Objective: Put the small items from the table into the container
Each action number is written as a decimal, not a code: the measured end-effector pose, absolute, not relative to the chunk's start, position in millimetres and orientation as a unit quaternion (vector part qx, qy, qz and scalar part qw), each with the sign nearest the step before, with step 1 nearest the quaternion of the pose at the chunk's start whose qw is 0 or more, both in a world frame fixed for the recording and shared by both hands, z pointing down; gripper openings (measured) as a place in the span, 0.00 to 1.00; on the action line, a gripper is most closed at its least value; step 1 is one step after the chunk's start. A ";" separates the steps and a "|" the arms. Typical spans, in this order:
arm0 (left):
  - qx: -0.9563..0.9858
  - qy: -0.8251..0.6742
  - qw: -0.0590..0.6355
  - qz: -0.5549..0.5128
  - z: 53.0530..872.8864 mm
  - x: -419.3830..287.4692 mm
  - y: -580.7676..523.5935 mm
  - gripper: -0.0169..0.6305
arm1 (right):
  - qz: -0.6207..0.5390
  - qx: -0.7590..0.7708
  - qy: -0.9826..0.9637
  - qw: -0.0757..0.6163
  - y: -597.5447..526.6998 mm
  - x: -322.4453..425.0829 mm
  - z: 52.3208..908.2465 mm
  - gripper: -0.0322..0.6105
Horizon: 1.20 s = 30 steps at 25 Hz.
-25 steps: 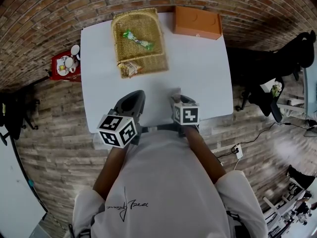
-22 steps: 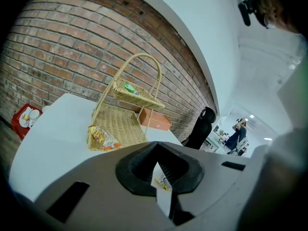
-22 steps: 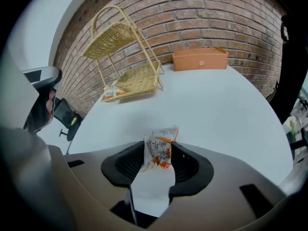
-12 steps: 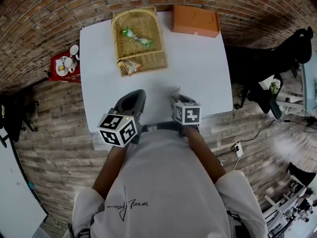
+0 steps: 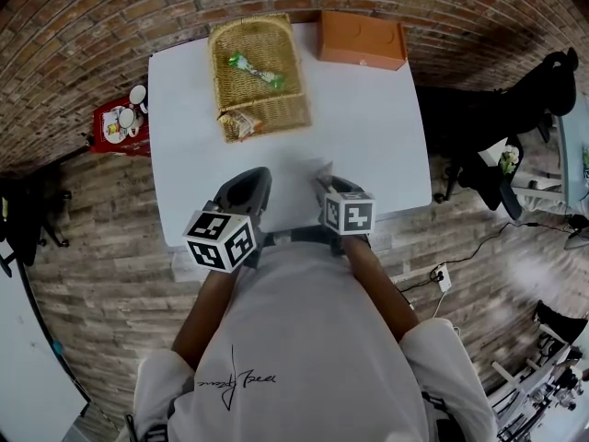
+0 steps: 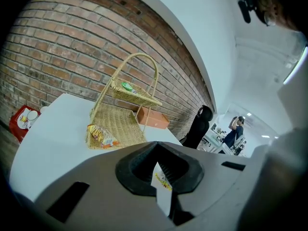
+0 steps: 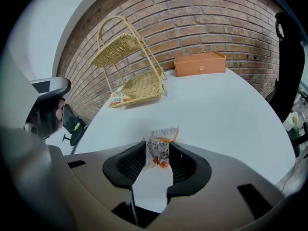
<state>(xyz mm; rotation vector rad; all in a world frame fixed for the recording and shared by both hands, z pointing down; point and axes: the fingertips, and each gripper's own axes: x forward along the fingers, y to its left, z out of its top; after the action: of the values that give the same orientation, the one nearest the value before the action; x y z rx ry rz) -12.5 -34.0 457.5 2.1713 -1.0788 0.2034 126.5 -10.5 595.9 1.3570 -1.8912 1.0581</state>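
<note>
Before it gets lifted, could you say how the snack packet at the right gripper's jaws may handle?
The snack packet looks thin and crinkled, so it is probably light, and floppy beyond the right gripper. Its glossy film may slip between the pads. Being flat, it should not roll.

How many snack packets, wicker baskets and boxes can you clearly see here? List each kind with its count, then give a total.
Snack packets: 3 (green packet, yellow-orange packet, white-orange packet)
Wicker basket: 1
Orange box: 1
Total: 5
</note>
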 end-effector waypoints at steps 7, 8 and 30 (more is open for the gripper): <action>0.838 -0.415 0.345 0.077 457.3 -14.5 -36.2 0.04 | 0.387 0.507 -0.719 0.275 -15.6 120.6 585.0 0.30; 0.838 -0.416 0.345 0.077 457.2 -15.0 -36.7 0.04 | 0.386 0.507 -0.721 0.273 -16.5 119.5 583.3 0.30; 0.835 -0.426 0.342 0.070 453.4 -26.0 -40.4 0.04 | 0.355 0.488 -0.760 0.243 -35.4 96.0 553.1 0.30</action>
<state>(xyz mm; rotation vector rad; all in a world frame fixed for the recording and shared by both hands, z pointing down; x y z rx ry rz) -26.0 -40.4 453.4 2.1705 -1.1087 0.1813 96.0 -35.4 553.1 1.3324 -2.0763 0.9689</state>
